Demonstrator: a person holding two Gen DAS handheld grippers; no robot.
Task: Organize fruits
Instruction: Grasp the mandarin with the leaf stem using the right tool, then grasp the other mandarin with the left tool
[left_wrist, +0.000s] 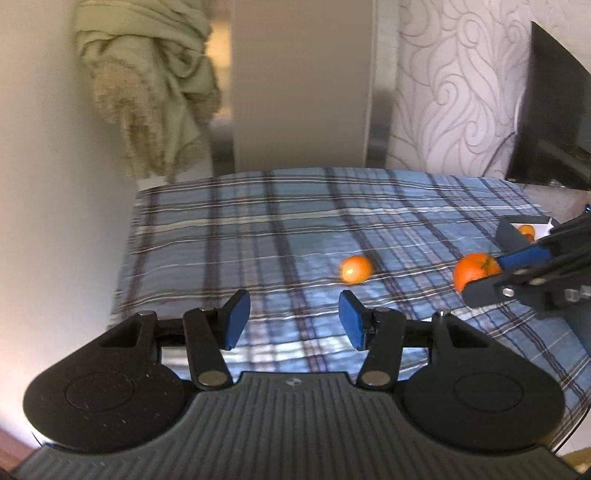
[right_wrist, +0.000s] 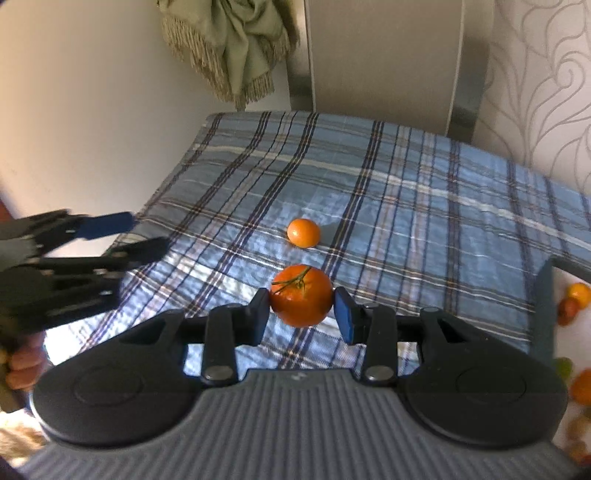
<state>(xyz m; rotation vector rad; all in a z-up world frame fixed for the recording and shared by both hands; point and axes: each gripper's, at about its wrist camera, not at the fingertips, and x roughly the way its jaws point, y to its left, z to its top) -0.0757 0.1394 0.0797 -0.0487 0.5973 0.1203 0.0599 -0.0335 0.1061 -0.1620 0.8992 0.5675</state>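
The right gripper (right_wrist: 301, 308) has a stemmed tangerine (right_wrist: 301, 295) between its blue pads; the left pad touches the fruit, while a narrow gap appears to remain at the right pad, so whether the jaws bear on both sides cannot be told with certainty. The fruit appears to be just above or resting on the plaid cloth (right_wrist: 406, 192); the pictures do not settle which.

The left gripper (left_wrist: 294, 319) is held wide and carries nothing; it hovers over the near part of the cloth. A smaller tangerine (left_wrist: 355, 269) lies loose on the cloth, ahead of it and slightly to its right, well apart from the pads.

A dark-rimmed tray (right_wrist: 546, 314) at the right edge of the table holds several other fruits (right_wrist: 574, 299); it is judged to be the destination.

Hazards from this state:

- One-sided contact: if the right pad does not seat, the round fruit may roll out during lift; cause, smooth curved skin and off-centre placement.
- Over-closure: soft peel may bruise or split.
- The loose tangerine may roll on the wrinkled cloth if nudged by a pad during approach.
- The tray rim stands proud; a low transfer may strike it and dislodge the fruit.
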